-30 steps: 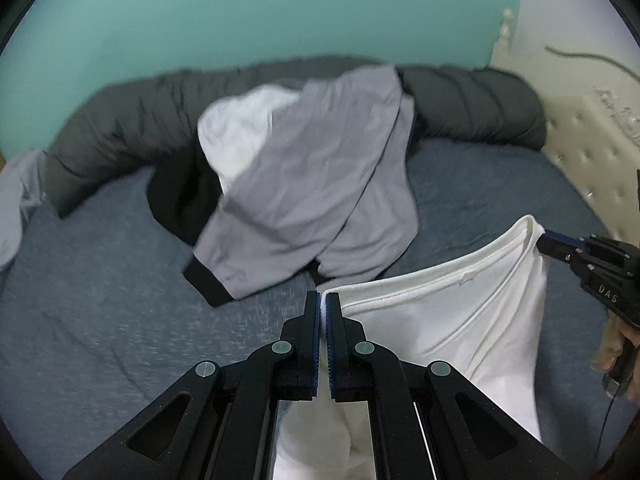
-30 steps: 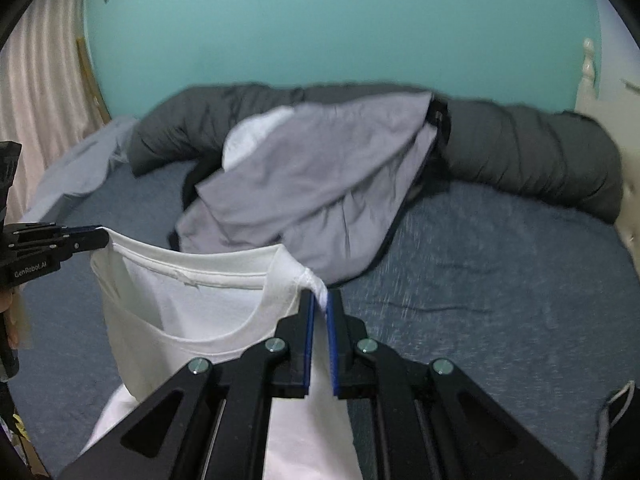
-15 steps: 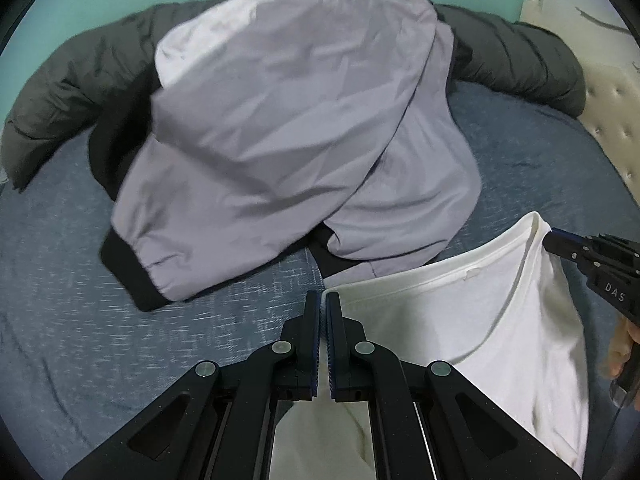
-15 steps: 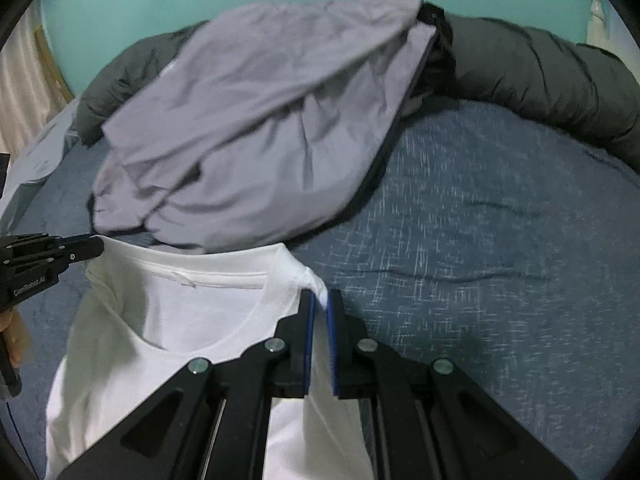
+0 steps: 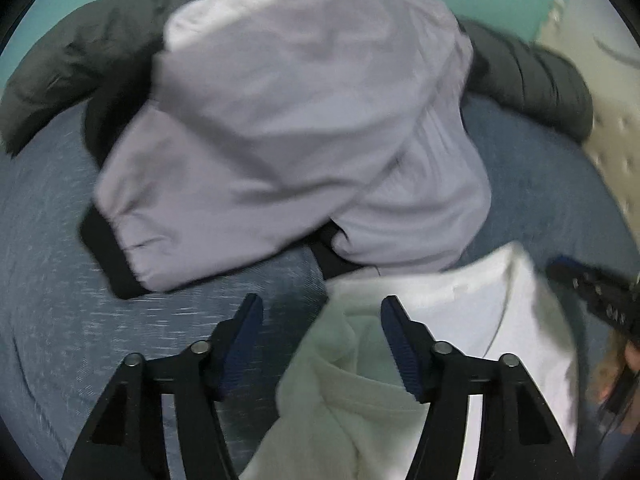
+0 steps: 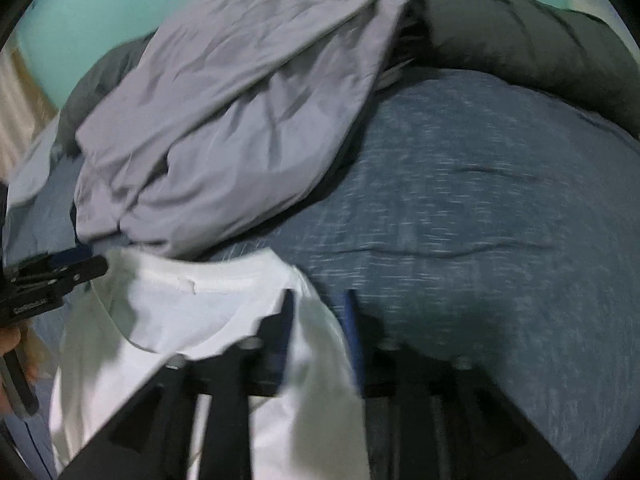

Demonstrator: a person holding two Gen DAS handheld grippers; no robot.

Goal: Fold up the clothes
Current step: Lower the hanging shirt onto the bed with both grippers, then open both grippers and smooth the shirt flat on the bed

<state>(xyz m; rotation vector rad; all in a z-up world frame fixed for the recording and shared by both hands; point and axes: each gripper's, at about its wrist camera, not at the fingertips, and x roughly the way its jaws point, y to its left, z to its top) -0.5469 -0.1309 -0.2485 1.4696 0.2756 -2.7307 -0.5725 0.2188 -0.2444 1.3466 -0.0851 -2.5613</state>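
A white T-shirt [image 5: 460, 320] lies on the blue bedspread [image 5: 60, 280], collar toward the far side; it also shows in the right wrist view [image 6: 200, 312]. My left gripper [image 5: 322, 320] is open, its jaws wide apart over the shirt's left shoulder, which lies loose between them. My right gripper [image 6: 318, 320] is open with a narrower gap over the shirt's right shoulder. Each gripper shows at the edge of the other's view, the right gripper [image 5: 592, 292] and the left gripper [image 6: 52, 276].
A grey jacket [image 5: 288, 128] with black cuffs lies crumpled just beyond the shirt, also in the right wrist view [image 6: 224, 128]. A dark rolled duvet [image 6: 520, 32] runs along the teal wall. A cream padded headboard [image 5: 616, 100] stands at the right.
Both grippers have opened and let go of the T-shirt's shoulders. The shirt was carried forward and lowered, and now lies on the bed near the grey jacket.
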